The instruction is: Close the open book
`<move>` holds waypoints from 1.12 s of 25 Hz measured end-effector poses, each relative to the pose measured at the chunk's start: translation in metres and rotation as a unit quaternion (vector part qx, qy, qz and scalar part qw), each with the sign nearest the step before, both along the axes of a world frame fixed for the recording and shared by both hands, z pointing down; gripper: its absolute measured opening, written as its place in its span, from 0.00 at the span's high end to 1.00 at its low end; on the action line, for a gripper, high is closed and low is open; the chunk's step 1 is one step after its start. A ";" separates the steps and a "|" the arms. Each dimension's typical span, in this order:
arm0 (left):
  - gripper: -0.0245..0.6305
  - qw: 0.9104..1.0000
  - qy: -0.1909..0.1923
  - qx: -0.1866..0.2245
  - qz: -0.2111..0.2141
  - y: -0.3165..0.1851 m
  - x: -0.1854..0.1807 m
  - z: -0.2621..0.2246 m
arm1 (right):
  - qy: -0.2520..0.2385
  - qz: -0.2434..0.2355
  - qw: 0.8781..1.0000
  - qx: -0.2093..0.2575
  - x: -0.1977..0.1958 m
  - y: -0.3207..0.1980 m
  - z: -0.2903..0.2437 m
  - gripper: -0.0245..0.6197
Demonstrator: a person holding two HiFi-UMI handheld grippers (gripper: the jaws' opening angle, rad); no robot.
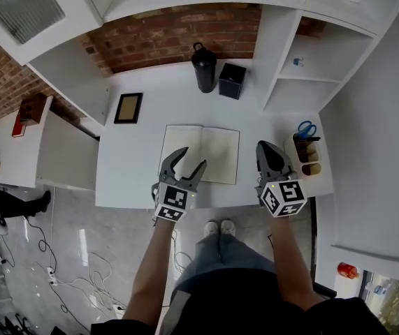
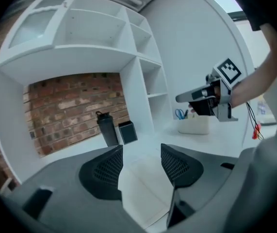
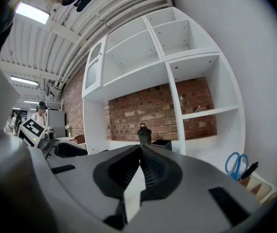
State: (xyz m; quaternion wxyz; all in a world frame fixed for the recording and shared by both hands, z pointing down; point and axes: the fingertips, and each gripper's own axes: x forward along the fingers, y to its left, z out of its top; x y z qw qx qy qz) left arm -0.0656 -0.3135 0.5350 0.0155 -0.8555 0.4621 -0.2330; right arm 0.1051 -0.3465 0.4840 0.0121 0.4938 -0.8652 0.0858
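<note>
The book point(image 1: 212, 149) lies open and flat at the middle of the table point(image 1: 138, 160), so closing has not begun; this looks like the approach. The left tool point(image 1: 191, 159) hovers spread over the near left page. The right tool point(image 1: 266, 151), pressed together and empty, waits just right of the book. Next, a jaw likely needs to slip under one cover's outer edge and fold it across.

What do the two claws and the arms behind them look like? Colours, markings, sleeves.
Both dark grey: left claw and right claw, curved jaws with black grid-textured pads. Each carries a white cube of black square markers. The forearms are unsleeved.
</note>
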 end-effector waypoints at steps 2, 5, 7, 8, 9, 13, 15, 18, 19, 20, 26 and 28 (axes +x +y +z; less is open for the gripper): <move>0.61 0.998 -0.051 -0.017 0.036 0.004 0.005 0.014 | 0.000 0.000 1.000 -0.006 0.000 0.003 0.005 0.96; 0.61 0.985 -0.140 -0.035 0.092 0.014 0.015 0.039 | 0.006 -0.004 1.000 -0.014 -0.002 0.006 0.013 0.96; 0.61 0.971 -0.198 -0.041 0.125 0.021 0.021 0.055 | 0.008 -0.006 1.000 -0.017 -0.002 0.007 0.016 0.96; 0.61 0.964 -0.222 -0.043 0.138 0.025 0.024 0.063 | 0.008 -0.006 1.000 -0.020 -0.001 0.008 0.018 0.96; 0.61 0.957 -0.242 -0.046 0.151 0.028 0.027 0.070 | 0.007 -0.006 1.000 -0.023 0.000 0.009 0.020 0.96; 0.61 0.932 -0.302 -0.056 0.190 0.039 0.037 0.094 | 0.008 -0.004 0.999 -0.035 0.005 0.012 0.028 0.96; 0.61 0.918 -0.331 -0.059 0.209 0.044 0.040 0.105 | 0.009 -0.005 0.999 -0.039 0.007 0.014 0.030 0.96; 0.62 0.898 -0.371 -0.060 0.228 0.047 0.041 0.118 | 0.007 -0.003 0.999 -0.042 0.010 0.015 0.032 0.96; 0.62 0.893 -0.382 -0.060 0.231 0.047 0.042 0.121 | 0.007 -0.003 0.999 -0.043 0.011 0.015 0.033 0.96; 0.62 0.889 -0.388 -0.061 0.235 0.048 0.043 0.124 | 0.006 -0.003 0.999 -0.044 0.011 0.015 0.034 0.96; 0.62 0.870 -0.418 -0.070 0.250 0.053 0.046 0.136 | 0.004 -0.003 0.999 -0.048 0.014 0.017 0.036 0.96; 0.62 0.865 -0.433 -0.068 0.246 0.050 0.044 0.141 | 0.004 -0.002 0.999 -0.050 0.015 0.018 0.038 0.96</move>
